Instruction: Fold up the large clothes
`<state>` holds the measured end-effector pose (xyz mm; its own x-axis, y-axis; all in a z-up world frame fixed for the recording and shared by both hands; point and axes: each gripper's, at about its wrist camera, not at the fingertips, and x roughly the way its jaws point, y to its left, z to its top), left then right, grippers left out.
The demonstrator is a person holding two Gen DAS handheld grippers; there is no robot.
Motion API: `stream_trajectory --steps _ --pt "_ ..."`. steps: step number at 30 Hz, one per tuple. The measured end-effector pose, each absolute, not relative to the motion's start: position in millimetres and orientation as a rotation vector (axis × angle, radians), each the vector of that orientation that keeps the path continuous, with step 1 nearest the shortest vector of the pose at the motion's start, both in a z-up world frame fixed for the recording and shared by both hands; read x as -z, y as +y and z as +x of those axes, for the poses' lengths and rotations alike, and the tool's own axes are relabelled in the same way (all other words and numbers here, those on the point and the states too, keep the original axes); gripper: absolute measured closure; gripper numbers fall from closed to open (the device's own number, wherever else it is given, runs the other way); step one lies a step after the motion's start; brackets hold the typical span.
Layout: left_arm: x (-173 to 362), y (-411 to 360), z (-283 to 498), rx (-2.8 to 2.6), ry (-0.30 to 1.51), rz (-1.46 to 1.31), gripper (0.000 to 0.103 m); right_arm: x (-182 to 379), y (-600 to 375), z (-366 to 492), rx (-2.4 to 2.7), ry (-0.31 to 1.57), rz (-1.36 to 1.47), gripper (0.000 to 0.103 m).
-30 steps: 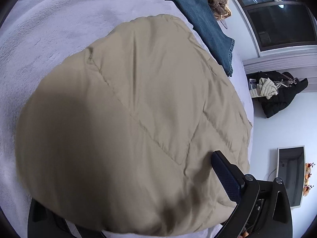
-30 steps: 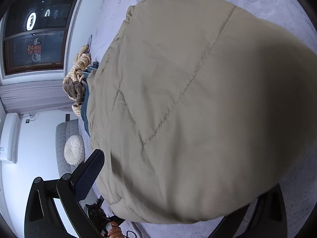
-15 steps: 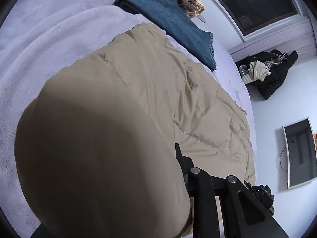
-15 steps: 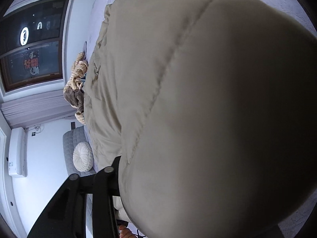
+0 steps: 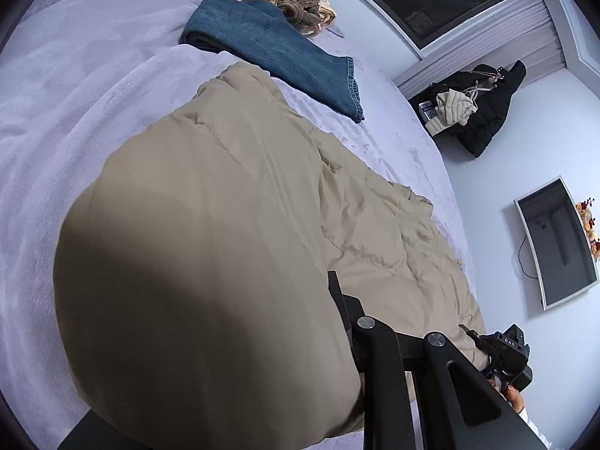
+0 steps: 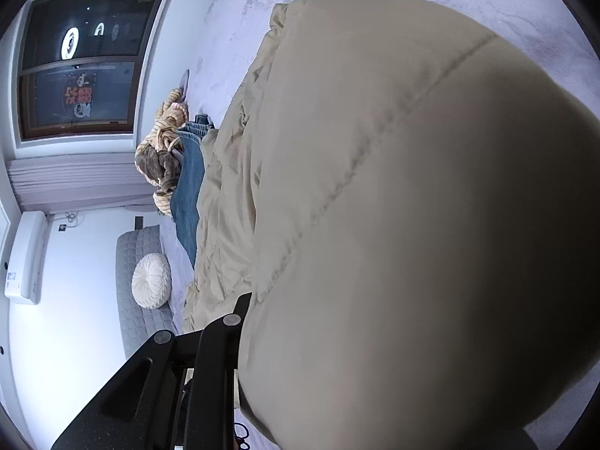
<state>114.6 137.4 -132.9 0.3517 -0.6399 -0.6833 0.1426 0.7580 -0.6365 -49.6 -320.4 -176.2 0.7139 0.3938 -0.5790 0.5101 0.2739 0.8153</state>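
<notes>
I have both grippers clamped on the near edge of the tan quilted garment (image 5: 232, 247): the left gripper (image 5: 337, 300) and right gripper (image 6: 243, 307) have just been closing, and the cloth now bulges up between their jaws. The rest of it lies rumpled across the lavender bed (image 5: 75, 86), beside the folded jeans (image 5: 277, 56). I judge the first fold barely begun: the lifted edge must still go over to the far side.
</notes>
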Motion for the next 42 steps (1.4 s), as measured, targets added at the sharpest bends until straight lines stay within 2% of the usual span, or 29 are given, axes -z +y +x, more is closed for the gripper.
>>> stream_trajectory --steps 14,21,23,24,25,32,40,41,42 --pt "121 172 -59 0.473 1.171 -0.491 0.079 171 -311 -155 0.000 0.991 1.323 0.079" --pt "154 183 -105 0.380 1.283 -0.462 0.078 187 -298 -203 0.028 1.055 1.341 0.078" --pt "160 186 -111 0.340 1.307 -0.444 0.077 188 -293 -202 0.049 1.078 1.320 0.075" --pt "159 187 -113 0.315 1.316 -0.433 0.072 186 -293 -197 0.060 1.089 1.302 0.071" --pt "156 189 -116 0.300 1.318 -0.420 0.072 184 -293 -197 0.077 1.104 1.278 0.065" --pt "110 204 -132 0.265 1.273 -0.294 0.072 178 -301 -203 0.168 1.179 1.179 0.050" --pt "80 223 -135 0.179 1.219 -0.250 0.072 130 -322 -252 0.378 1.196 1.022 0.051" --pt "78 223 -135 0.166 1.214 -0.253 0.072 123 -326 -261 0.416 1.183 1.001 0.053" --pt "75 226 -136 0.148 1.205 -0.246 0.072 115 -330 -267 0.453 1.164 0.971 0.063"
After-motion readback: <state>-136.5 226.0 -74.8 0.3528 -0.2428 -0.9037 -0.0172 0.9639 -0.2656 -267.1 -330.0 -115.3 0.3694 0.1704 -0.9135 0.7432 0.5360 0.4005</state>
